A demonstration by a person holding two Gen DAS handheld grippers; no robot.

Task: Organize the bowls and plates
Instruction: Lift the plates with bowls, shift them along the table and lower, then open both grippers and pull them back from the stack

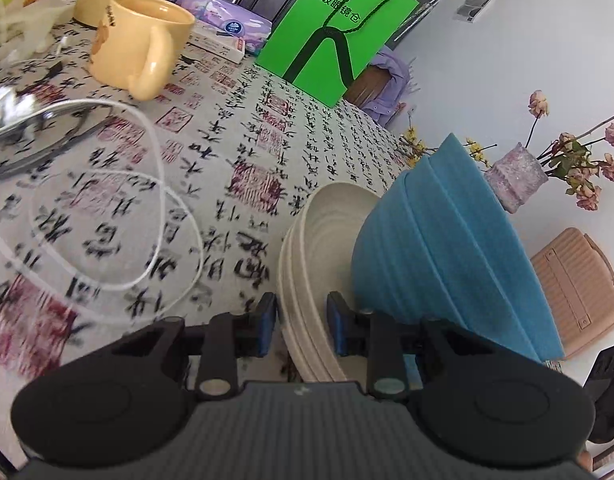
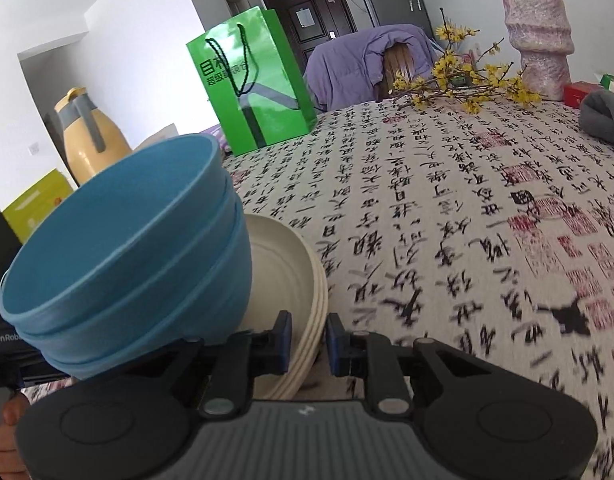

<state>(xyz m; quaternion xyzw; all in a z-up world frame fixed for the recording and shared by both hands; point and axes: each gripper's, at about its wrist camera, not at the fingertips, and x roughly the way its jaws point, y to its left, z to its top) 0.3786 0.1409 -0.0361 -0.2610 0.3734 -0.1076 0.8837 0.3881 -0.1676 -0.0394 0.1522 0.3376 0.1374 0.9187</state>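
While left gripper point(image 1: 301, 326) and right gripper point(image 2: 309, 342) each clamped opposite rims of cream plate stack point(image 1: 307, 264), nested blue bowls point(image 2: 131, 248) sat on plates, clear of tablecloth point(image 2: 447, 220). Stacking judged done; set-down remained.

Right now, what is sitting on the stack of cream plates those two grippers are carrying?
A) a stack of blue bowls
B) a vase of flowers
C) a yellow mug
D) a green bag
A: the blue bowls rest on the cream plates, whose rim each gripper pinches from its side.
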